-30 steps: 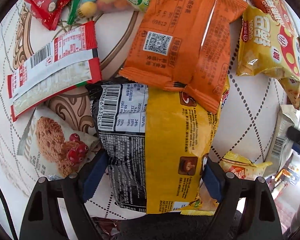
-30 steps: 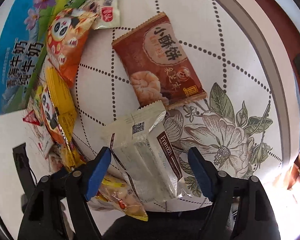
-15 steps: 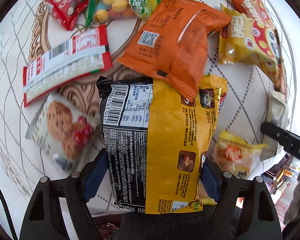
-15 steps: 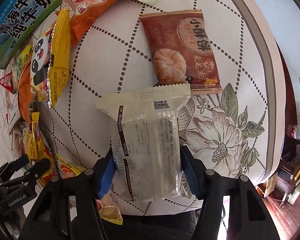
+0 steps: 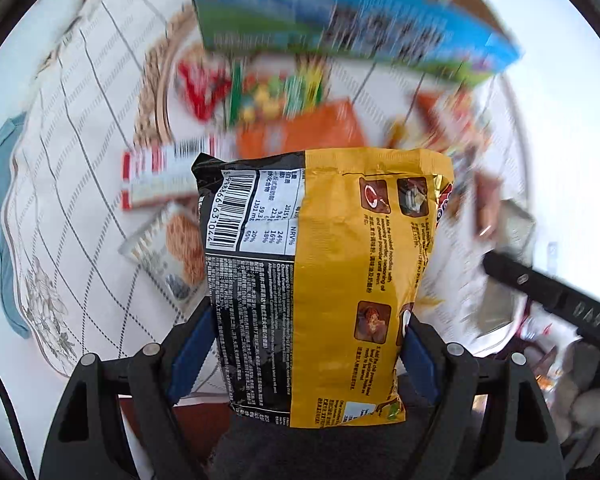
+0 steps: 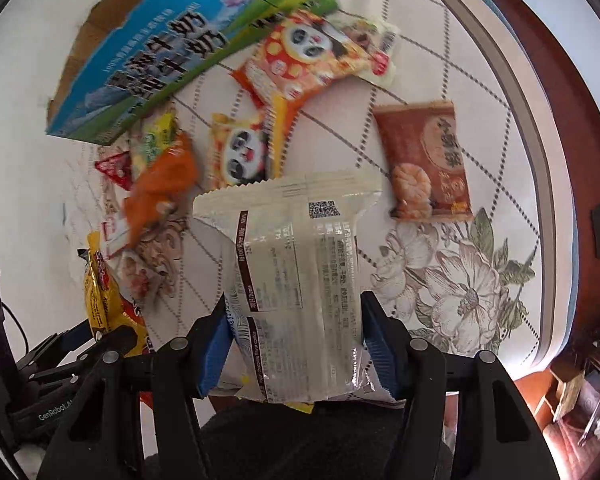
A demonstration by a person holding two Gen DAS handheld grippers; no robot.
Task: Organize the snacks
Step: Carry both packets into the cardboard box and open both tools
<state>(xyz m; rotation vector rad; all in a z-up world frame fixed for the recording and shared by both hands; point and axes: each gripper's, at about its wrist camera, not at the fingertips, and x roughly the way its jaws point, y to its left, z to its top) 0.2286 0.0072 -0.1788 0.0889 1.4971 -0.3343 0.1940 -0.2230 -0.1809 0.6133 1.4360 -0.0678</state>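
In the left wrist view my left gripper (image 5: pixel 308 320) is shut on a yellow-and-black noodle packet (image 5: pixel 340 260), held up well above the table. In the right wrist view my right gripper (image 6: pixel 295 320) is shut on a white cookie packet (image 6: pixel 295 248), also lifted off the cloth. The yellow packet (image 6: pixel 99 292) and the left gripper's black frame show at the lower left of the right wrist view. A black finger (image 5: pixel 540 296) of the right gripper crosses the right side of the left wrist view.
A blue-and-green milk carton box (image 6: pixel 171 52) stands at the back. Panda snack bags (image 6: pixel 304 56), an orange bag (image 6: pixel 159 188), a brown pastry packet (image 6: pixel 424 160), a red-and-white packet (image 5: pixel 159 176) and a cookie packet (image 5: pixel 175 248) lie on the patterned tablecloth (image 6: pixel 460 280). The table's rim curves at the right.
Both grippers have risen with their packets, so the table looks farther away. The right jaws closed onto the white packet, which lay loose between them a second ago.
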